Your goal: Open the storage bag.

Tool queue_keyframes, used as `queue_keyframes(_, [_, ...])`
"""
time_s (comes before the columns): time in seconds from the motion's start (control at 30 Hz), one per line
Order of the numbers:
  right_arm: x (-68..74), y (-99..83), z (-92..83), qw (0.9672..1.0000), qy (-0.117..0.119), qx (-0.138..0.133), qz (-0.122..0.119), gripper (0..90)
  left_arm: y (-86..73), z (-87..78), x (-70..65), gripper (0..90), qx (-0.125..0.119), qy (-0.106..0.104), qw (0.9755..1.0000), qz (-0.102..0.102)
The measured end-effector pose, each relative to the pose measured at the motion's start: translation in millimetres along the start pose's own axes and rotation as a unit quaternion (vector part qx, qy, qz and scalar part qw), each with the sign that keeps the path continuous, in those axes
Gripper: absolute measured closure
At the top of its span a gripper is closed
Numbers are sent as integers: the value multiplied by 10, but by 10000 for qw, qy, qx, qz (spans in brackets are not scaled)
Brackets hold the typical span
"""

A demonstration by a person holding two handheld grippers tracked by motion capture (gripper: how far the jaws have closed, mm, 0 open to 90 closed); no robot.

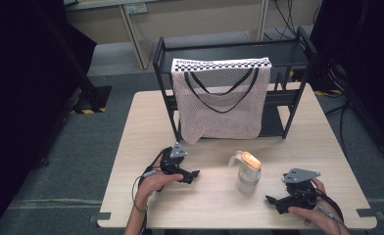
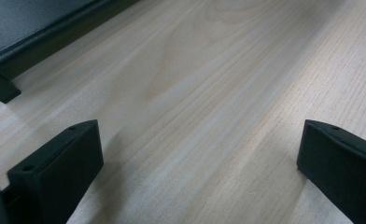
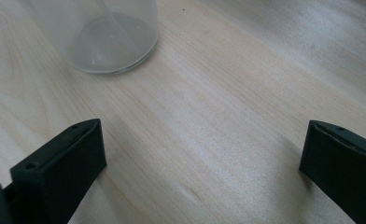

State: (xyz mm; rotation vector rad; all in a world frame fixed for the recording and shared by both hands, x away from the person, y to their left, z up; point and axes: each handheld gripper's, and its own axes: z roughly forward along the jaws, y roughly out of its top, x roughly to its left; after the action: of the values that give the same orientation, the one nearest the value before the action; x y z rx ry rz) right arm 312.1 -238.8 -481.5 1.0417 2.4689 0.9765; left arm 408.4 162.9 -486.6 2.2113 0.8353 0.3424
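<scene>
Work not yet begun: the bottle [image 1: 248, 171] stands upright near the desk's [image 1: 131, 147] front edge, untouched between the left gripper [image 1: 194, 174] and right gripper [image 1: 271, 199], both with jaws apart and empty.

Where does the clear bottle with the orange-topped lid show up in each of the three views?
High view: the bottle stands upright at lower centre, between the left gripper and the right gripper.
Left gripper view: not in it.
Right gripper view: the bottle's clear base sits at top left, ahead of the open jaws.
Shared landmark: the light wooden table, whose grain runs through all three.
</scene>
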Motion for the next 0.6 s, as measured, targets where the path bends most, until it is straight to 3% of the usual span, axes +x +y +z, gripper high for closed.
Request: queue_keyframes(0.6, [1, 0, 1, 10000, 3, -3, 9, 3, -1, -3, 8, 0, -12, -30, 10000, -25])
